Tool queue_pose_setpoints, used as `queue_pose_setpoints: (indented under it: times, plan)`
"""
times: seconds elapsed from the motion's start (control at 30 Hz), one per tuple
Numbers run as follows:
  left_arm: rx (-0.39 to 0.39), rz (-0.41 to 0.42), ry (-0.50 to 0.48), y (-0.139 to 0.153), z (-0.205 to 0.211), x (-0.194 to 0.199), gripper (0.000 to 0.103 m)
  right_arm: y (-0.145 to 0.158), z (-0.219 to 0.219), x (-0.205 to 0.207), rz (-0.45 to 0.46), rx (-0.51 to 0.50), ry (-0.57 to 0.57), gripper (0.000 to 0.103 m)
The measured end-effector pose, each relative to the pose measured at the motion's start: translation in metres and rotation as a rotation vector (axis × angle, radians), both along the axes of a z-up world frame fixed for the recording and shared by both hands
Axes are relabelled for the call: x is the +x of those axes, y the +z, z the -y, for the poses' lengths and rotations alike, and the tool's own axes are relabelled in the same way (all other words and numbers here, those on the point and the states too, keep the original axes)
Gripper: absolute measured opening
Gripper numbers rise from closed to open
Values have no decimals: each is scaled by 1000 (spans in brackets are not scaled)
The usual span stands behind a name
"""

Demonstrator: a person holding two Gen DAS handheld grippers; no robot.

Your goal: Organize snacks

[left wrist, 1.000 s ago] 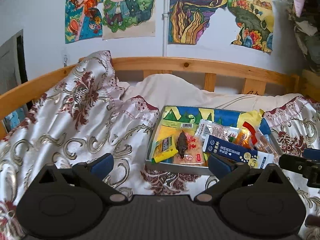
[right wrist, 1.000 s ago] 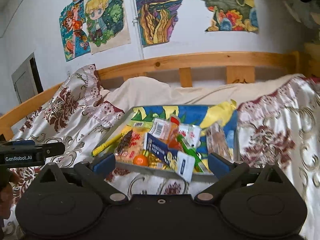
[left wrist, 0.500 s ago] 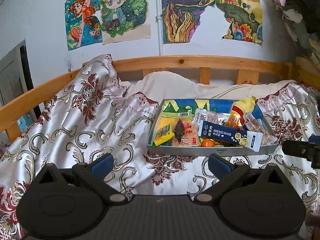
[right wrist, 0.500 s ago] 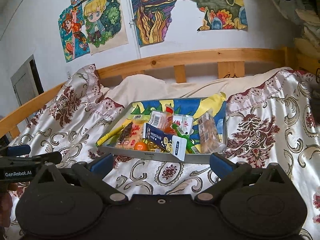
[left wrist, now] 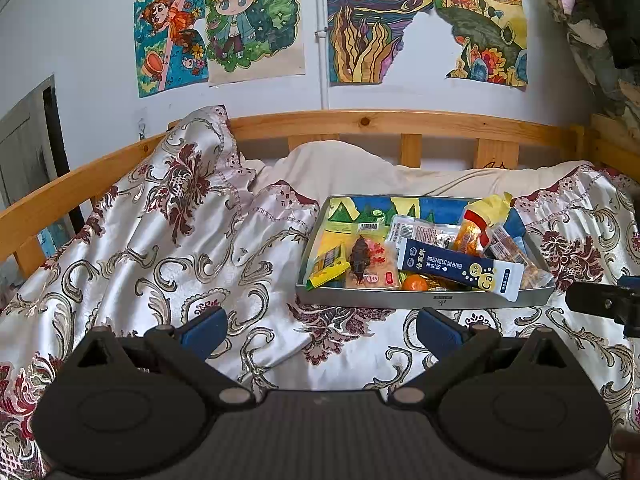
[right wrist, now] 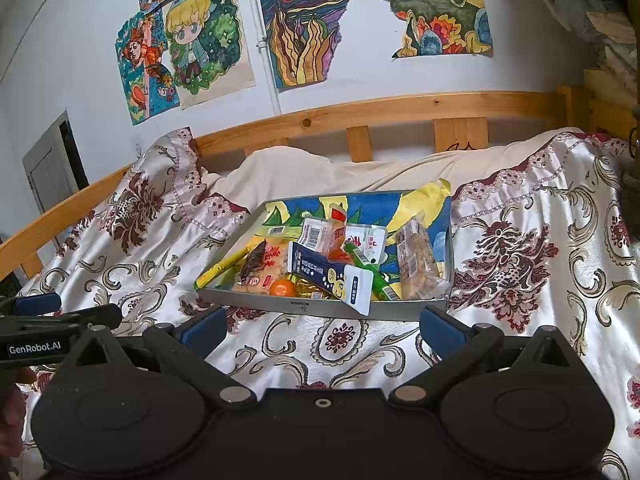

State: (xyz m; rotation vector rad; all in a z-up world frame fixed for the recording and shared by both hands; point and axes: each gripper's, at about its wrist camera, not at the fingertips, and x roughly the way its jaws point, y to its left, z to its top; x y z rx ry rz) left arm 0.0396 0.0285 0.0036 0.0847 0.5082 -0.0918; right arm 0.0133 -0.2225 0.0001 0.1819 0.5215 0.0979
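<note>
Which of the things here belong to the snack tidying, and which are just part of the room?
Part of the job:
tray
dark blue packet
small orange
yellow bar
biscuit pack
left tongs, open
right tongs, open

Just lying about:
patterned bedspread
wooden bed rail
wall drawings

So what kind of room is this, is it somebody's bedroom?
Most likely a child's bedroom. A wooden bed rail runs round a flowered bedspread, hand-coloured drawings are stuck on the wall, and a tray of snacks sits on the bed.
</note>
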Motion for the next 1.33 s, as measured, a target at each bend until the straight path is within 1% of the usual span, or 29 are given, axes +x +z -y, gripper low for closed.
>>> queue_pose_setpoints:
  times: [0.67, 0.93, 1.07, 1.33]
  plan:
    - [3, -5, -2, -3, 0, 0, 102, 0, -1, 1, -1, 2, 0, 102]
    - [2, -22, -9, -3, 0, 1, 102, 0, -1, 0, -2, 3, 0, 102]
    - [12, -24, 3, -3, 0, 1, 102, 0, -1, 1, -2, 1, 0, 102]
    - [4, -33, -6, -3, -1, 3, 102, -4, -5, -3, -10, 0, 3, 102]
